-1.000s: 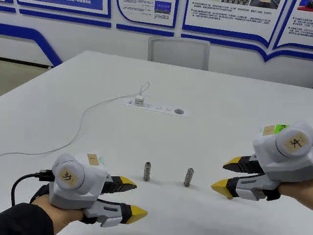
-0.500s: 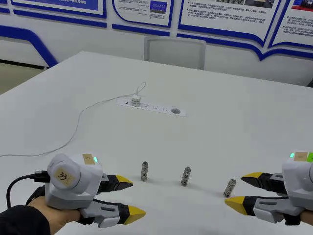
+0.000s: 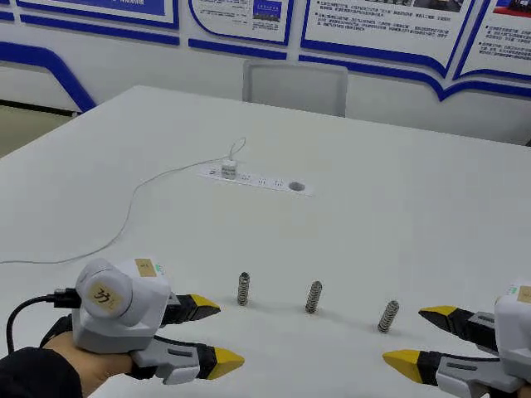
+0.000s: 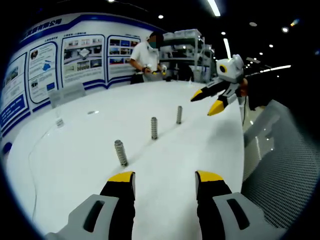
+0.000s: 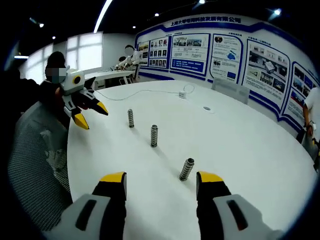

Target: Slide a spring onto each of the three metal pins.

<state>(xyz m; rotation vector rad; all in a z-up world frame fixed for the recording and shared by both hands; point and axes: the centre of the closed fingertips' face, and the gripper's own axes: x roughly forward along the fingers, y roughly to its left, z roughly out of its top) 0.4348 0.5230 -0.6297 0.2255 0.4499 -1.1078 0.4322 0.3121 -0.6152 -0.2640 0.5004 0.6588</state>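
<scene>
"Well, where did the danger lie at that point?"

"Nearest, with the grippers. The white-and-black left gripper point(image 3: 229, 334) hovered low over the broad white surface point(image 3: 398, 207), its yellow-tipped fingers point(image 3: 224, 361) spread and holding nothing, near the left grey coiled metal spring point(image 3: 243, 288). The matching right gripper point(image 3: 404, 334) was likewise spread and empty, just beside the right spring point(image 3: 388, 316)."

"And the springs themselves?"

"All three stood in a row, the middle spring point(image 3: 314, 297) between the other two. Each seemed to sit on its pin, though the coils hid the pins. The right one leaned a little. I judged that a careless sweep of an open finger could have tipped a spring or lifted it off its pin, the leaning one soonest. Farther back, the thin white cable point(image 3: 133, 211) and the flat white power strip point(image 3: 257, 180) lay well apart, unlikely to snag."
</scene>
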